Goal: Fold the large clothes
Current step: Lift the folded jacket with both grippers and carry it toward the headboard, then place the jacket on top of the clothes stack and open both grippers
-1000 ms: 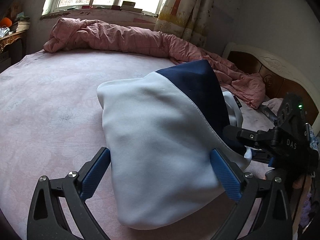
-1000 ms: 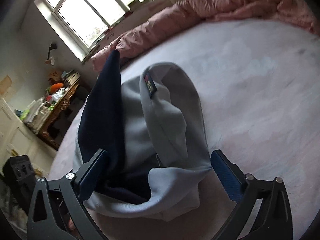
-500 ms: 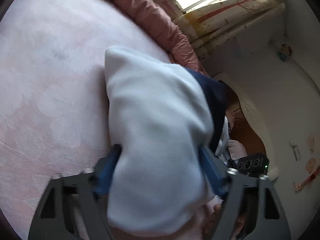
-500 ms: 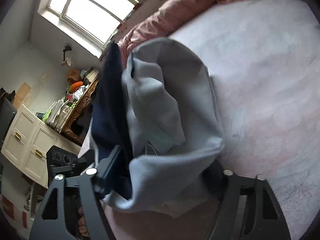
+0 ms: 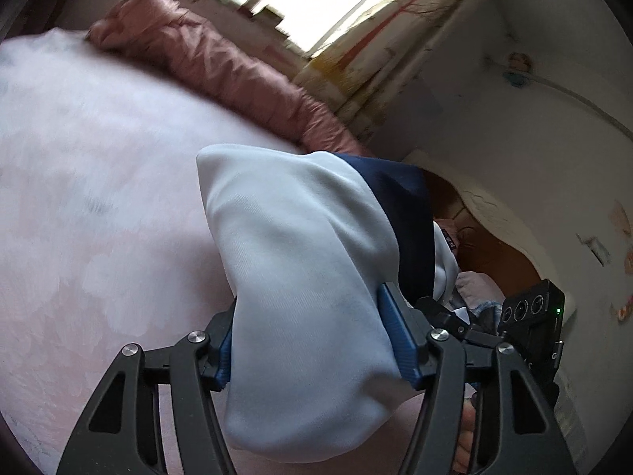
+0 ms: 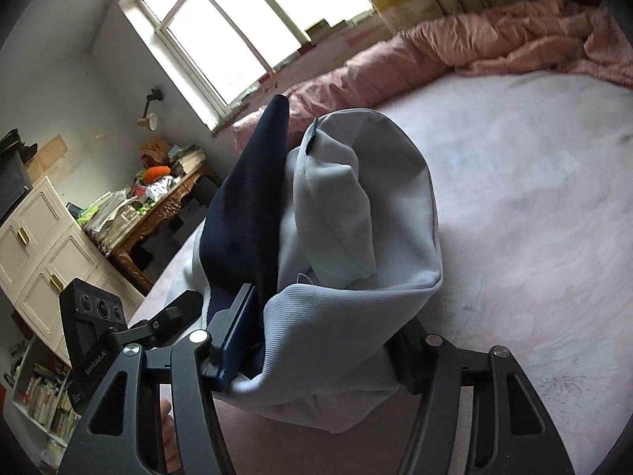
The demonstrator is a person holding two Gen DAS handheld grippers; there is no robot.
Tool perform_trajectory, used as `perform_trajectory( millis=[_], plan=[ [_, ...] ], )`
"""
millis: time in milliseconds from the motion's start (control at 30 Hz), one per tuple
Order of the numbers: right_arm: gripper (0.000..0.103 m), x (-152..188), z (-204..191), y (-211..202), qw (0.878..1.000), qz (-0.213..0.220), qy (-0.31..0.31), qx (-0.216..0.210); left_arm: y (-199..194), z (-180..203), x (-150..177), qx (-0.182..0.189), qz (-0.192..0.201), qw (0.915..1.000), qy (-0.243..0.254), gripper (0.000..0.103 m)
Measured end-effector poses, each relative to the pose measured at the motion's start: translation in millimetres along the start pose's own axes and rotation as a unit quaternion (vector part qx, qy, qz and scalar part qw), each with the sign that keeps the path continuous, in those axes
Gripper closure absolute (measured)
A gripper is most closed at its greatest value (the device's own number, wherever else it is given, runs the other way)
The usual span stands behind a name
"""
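Observation:
A folded pale grey-blue and navy garment (image 5: 300, 269) fills the middle of both wrist views. My left gripper (image 5: 312, 340) is shut on one end of the bundle, its blue pads pressed into the pale fabric. My right gripper (image 6: 316, 352) is shut on the other end (image 6: 356, 237), where the navy panel and ribbed hem bunch between the fingers. The garment is held a little above the pink bed sheet (image 5: 99, 198). The other gripper's body shows at the right of the left wrist view (image 5: 530, 320) and at the left of the right wrist view (image 6: 95, 332).
A crumpled pink duvet (image 6: 494, 43) lies along the far side of the bed under the window. A wooden headboard (image 5: 486, 237) is at the bed's end. A cluttered wooden desk (image 6: 158, 206) and white cabinets (image 6: 43, 253) stand beside the bed.
Both grippers have closed from open onto the garment's two ends. The bundle has been squeezed narrower and lifted, and both cameras have tilted.

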State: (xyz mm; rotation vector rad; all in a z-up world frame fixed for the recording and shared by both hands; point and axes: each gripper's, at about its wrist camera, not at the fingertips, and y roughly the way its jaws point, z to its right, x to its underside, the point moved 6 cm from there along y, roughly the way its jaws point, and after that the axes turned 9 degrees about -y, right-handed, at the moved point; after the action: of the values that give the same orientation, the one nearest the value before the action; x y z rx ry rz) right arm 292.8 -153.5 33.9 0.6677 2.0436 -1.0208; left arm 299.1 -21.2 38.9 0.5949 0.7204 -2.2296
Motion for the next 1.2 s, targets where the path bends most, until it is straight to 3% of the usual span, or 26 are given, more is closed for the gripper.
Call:
perform_trajectory(
  millis=[133, 300, 500, 767, 933, 1033, 1100, 1133, 1200],
  plan=[
    [0.040, -13.7, -16.4, -45.2, 1.000, 0.022, -0.002, 0.022, -9.4, 44.6, -5.0, 0.025, 0.004, 0.9989, 0.039, 0.041],
    [0.040, -40.7, -17.6, -140.2, 0.996, 0.065, -0.014, 0.062, -7.1, 128.3, 2.7, 0.082, -0.018, 0.9941, 0.068, 0.041],
    [0.040, -60.6, 16.8, -266.6, 0.986, 0.124, -0.006, 0.114, 16.5, 242.7, 30.8, 0.149, -0.047, 0.9808, 0.117, 0.041],
    [0.040, -76.7, 100.9, -438.9, 0.952, 0.209, 0.010, 0.225, 87.7, 390.4, 98.6, 0.250, -0.103, 0.9506, 0.152, 0.041],
    [0.040, -65.8, 171.5, -507.8, 0.922, 0.250, 0.050, 0.290, 155.3, 449.5, 149.1, 0.297, -0.145, 0.9301, 0.160, 0.041],
    [0.039, -48.4, 226.6, -509.3, 0.905, 0.223, 0.084, 0.351, 221.0, 443.6, 195.6, 0.281, -0.199, 0.9216, 0.179, 0.040],
    [0.038, -20.6, 293.4, -486.2, 0.901, 0.157, 0.150, 0.375, 274.2, 415.4, 237.6, 0.211, -0.260, 0.9293, 0.156, 0.038],
    [0.038, -3.7, 319.2, -475.4, 0.899, 0.144, 0.179, 0.373, 288.2, 402.2, 248.6, 0.194, -0.265, 0.9330, 0.146, 0.037],
    [0.037, 5.7, 326.5, -471.4, 0.896, 0.156, 0.174, 0.377, 287.8, 394.2, 253.7, 0.197, -0.246, 0.9373, 0.149, 0.034]
  ],
)
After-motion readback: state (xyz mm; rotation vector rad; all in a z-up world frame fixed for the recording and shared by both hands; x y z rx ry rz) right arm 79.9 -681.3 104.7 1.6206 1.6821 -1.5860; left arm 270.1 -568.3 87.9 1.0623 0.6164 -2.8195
